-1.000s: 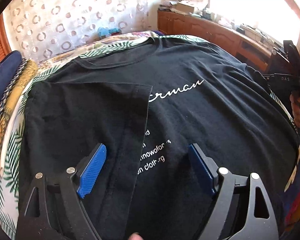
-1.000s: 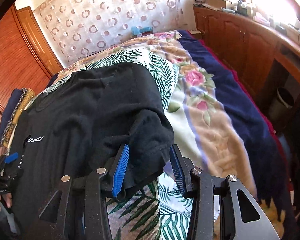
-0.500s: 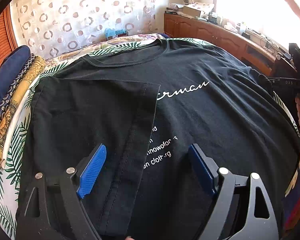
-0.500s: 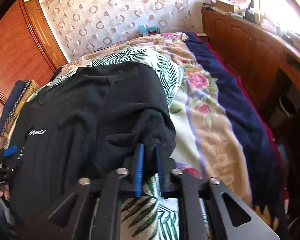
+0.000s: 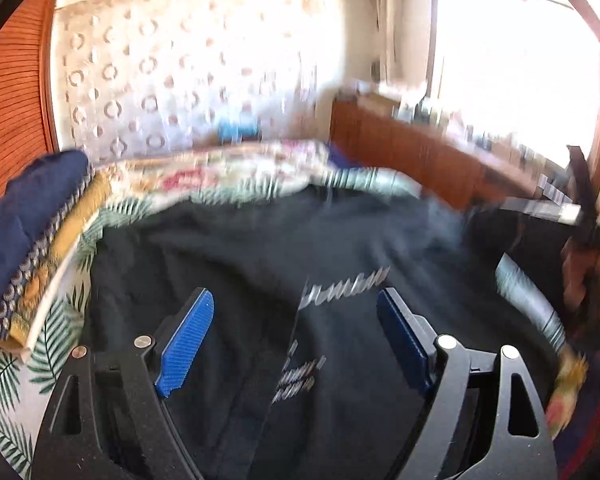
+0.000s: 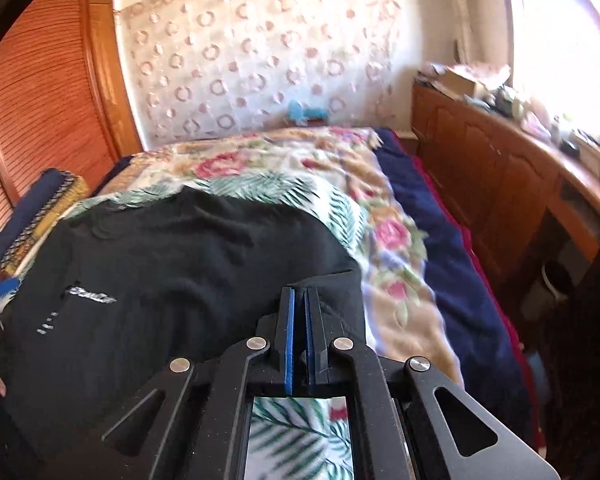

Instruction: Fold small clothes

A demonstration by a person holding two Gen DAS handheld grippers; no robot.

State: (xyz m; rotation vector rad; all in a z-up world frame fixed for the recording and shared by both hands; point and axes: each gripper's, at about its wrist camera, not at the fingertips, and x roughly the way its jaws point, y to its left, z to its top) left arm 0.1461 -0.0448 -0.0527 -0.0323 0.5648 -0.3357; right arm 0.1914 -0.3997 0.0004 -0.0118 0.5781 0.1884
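Left view motion-blurred, shirt print unreadable. Black T-shirt (image 6: 172, 264), soft knit, spread on bed (image 6: 400, 240). Right claw (image 6: 299, 300) clamped on sleeve hem; left claw (image 5: 296, 320) held wide, empty.

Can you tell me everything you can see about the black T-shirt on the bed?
The black T-shirt looks like soft cotton, with white writing on its chest and a round neck at the far end. It lies front up on the leaf-and-flower bedspread. The side under the left gripper is already folded in over the front. That gripper's blue pads stand wide apart and pinch nothing. The right gripper has just closed; the sleeve edge on its side sits at its pads, seemingly pinched.
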